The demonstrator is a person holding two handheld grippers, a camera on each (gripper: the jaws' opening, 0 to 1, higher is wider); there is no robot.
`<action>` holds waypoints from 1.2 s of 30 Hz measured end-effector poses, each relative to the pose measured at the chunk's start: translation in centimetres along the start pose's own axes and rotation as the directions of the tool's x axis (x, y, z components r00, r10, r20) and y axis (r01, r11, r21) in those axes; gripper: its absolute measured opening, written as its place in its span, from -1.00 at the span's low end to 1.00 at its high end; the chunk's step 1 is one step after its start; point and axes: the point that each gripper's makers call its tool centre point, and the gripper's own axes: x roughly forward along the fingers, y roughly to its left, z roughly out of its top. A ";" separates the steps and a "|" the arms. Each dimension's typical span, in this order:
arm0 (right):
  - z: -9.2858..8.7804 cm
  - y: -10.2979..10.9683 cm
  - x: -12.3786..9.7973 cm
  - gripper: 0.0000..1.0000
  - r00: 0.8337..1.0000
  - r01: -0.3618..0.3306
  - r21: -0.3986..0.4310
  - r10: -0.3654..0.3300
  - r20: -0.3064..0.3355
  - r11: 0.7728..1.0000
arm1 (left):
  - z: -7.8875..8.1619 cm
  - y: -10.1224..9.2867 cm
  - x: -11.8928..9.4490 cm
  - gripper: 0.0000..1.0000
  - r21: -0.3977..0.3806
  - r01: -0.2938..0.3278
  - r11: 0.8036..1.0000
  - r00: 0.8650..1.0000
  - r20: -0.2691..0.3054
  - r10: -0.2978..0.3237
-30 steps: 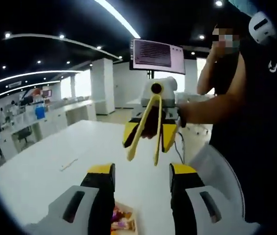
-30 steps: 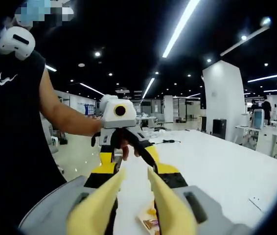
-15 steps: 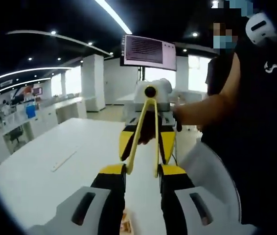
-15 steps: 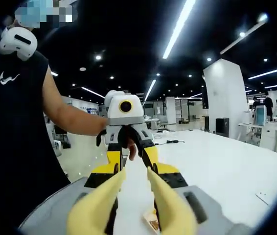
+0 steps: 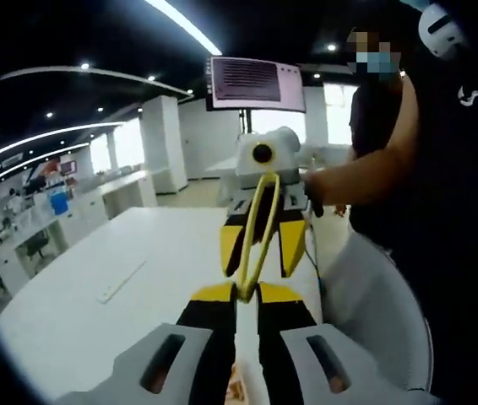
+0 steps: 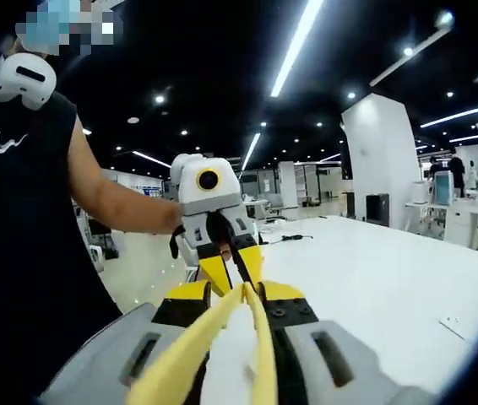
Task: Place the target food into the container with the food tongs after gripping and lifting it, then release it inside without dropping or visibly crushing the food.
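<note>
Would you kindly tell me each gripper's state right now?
Left gripper: nearly shut, nothing visibly held.
Right gripper: shut on the yellow tongs, tong tips together.

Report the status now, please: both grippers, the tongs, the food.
Right gripper shut on yellow tongs, arms pinched together. Left gripper shut, empty. Food packet low between the left jaws, untouched.

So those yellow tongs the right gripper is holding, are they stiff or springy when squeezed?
Probably springy: the yellow tongs have thin arms that bow inward until the tips meet. They look light and plastic-like. Held in the right gripper, the smooth arms might slip.
</note>
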 end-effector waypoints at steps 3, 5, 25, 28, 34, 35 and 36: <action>0.0 -0.4 -0.7 -0.55 1.000 0.026 0.004 -0.026 -0.003 1.000 | -0.3 0.1 -0.1 -0.95 -0.012 -0.013 1.000 1.000 -0.010 0.013; 0.0 -0.6 -1.2 -0.55 0.999 0.040 0.012 -0.040 -0.004 0.999 | -0.4 0.1 -0.1 -0.96 -0.015 -0.016 1.000 1.000 -0.014 0.015; -2.8 -2.3 -9.7 -0.54 0.965 0.257 0.033 -0.255 -0.055 0.966 | -2.0 0.4 0.6 -0.99 0.012 -0.056 0.998 0.996 -0.066 0.057; -3.5 -2.3 -10.4 -0.54 0.960 0.276 0.045 -0.273 -0.068 0.960 | -2.4 0.0 1.4 -1.00 0.028 -0.046 0.999 0.996 -0.072 0.048; -4.5 -2.3 -11.4 -0.56 0.950 0.305 0.054 -0.300 -0.082 0.951 | -3.0 -0.6 2.5 -1.00 0.051 -0.021 0.998 0.995 -0.091 0.025; -4.7 -2.2 -11.5 -0.57 0.949 0.309 0.056 -0.304 -0.081 0.949 | -3.0 -0.8 2.7 -1.00 0.058 -0.017 0.998 0.995 -0.096 0.022; -5.0 -2.2 -11.6 -0.58 0.946 0.317 0.059 -0.312 -0.086 0.946 | -3.2 -0.9 2.8 -1.00 0.064 -0.014 0.998 0.995 -0.101 0.020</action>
